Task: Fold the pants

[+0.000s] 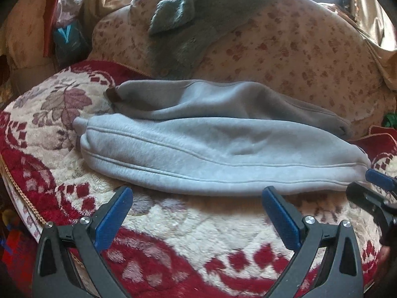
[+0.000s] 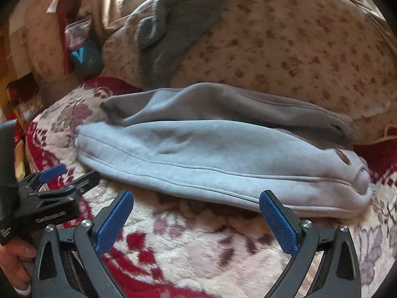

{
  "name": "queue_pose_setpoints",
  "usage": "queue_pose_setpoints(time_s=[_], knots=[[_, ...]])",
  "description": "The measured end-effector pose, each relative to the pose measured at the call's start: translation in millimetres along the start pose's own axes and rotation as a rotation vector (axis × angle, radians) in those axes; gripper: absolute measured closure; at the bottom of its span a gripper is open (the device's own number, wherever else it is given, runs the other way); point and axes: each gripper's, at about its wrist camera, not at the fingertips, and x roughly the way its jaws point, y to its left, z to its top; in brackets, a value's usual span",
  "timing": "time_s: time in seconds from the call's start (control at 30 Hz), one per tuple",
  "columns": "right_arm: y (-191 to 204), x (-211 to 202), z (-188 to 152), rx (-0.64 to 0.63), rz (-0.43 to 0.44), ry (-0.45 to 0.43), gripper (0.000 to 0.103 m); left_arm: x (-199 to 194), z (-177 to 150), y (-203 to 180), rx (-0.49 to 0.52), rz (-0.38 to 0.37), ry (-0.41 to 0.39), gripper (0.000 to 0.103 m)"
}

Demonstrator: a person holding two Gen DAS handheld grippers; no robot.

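Grey sweatpants [image 1: 211,139] [image 2: 211,146] lie folded lengthwise across a red and cream floral blanket [image 1: 173,226] [image 2: 188,238], a seam running along the near edge. My left gripper [image 1: 197,198] stands open just in front of that edge, nothing between its blue pads. My right gripper [image 2: 196,202] is open too, its right fingertip close against the pants' near hem. The right gripper's blue tip [image 1: 379,180] shows at the far right of the left wrist view, by the pants' right end. The left gripper [image 2: 57,181] appears at the left of the right wrist view, with a hand [image 2: 15,260] below it.
Behind the pants rises a floral quilt mound [image 1: 297,49] [image 2: 285,44] with a dark grey garment [image 1: 188,19] [image 2: 173,24] draped over it. Bags and clutter [image 1: 67,32] [image 2: 84,54] stand at the back left near a curtain and window.
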Motion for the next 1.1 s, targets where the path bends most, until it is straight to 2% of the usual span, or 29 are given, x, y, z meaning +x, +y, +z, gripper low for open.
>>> queue_pose_setpoints(time_s=[0.27, 0.53, 0.83, 1.1], knots=[[-35.5, -11.6, -8.6, 0.08, -0.048, 0.002, 0.0, -8.8, -2.9, -25.1, 0.041, -0.006, -0.007, 0.0], [-63.5, -19.9, -21.5, 0.123, -0.078, 0.022, 0.0, -10.9, -4.8, -30.4, 0.034, -0.023, 0.003, 0.0], [-98.5, -17.2, -31.6, 0.198, -0.122, 0.054, 0.0, -2.3, -9.5, -12.1, -0.031, -0.016, 0.042, 0.0], [-122.5, -12.6, -37.6, 0.256, -0.14, 0.083, 0.0, 13.9, -13.4, 27.5, -0.127, 0.002, 0.076, 0.0]])
